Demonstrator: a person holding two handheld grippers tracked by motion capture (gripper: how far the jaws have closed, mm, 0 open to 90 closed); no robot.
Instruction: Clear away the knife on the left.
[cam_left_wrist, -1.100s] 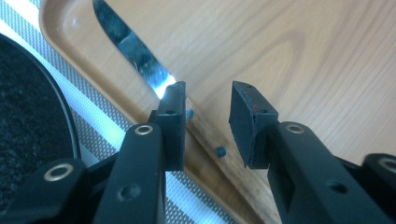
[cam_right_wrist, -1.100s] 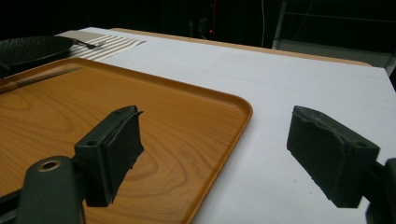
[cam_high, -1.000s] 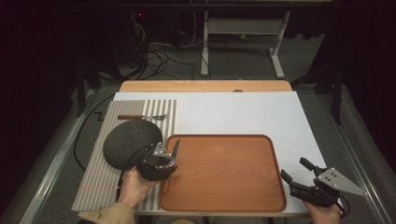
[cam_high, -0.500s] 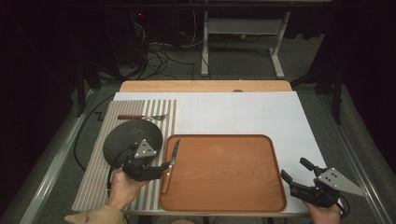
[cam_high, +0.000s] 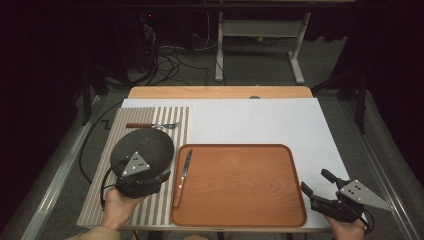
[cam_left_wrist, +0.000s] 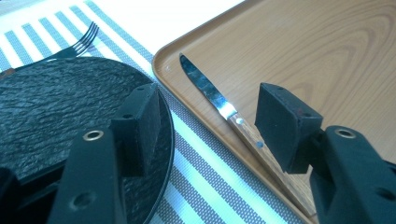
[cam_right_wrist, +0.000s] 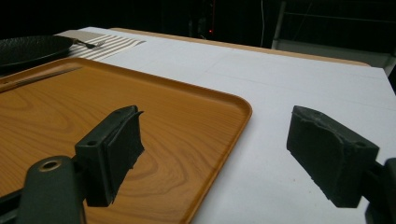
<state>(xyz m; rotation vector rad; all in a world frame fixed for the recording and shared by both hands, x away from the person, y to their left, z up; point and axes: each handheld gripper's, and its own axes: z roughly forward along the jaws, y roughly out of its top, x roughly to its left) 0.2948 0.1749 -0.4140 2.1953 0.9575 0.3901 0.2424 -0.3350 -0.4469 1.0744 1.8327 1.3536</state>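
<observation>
Holding just a wood-handled knife (cam_high: 183, 175) along the wooden tray's (cam_high: 240, 220) left rim, beside left claw (cam_left_wrist: 205, 126) just opened, empty; right claw (cam_right_wrist: 212, 154) agape.

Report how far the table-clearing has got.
Done: the wooden-handled knife lies along the left edge of the wooden tray. In hand: nothing; the left gripper, jaws just opened, is empty. Left: the black textured plate and the fork on the striped mat.

Dark room, dim beyond counter (cam_high: 280, 117). Grey floor (cam_high: 260, 65) behind, black cables (cam_high: 172, 57) tangled on it. White metal desk frame (cam_high: 260, 35) at back. Small red light (cam_high: 151, 16) glowing in darkness.
</observation>
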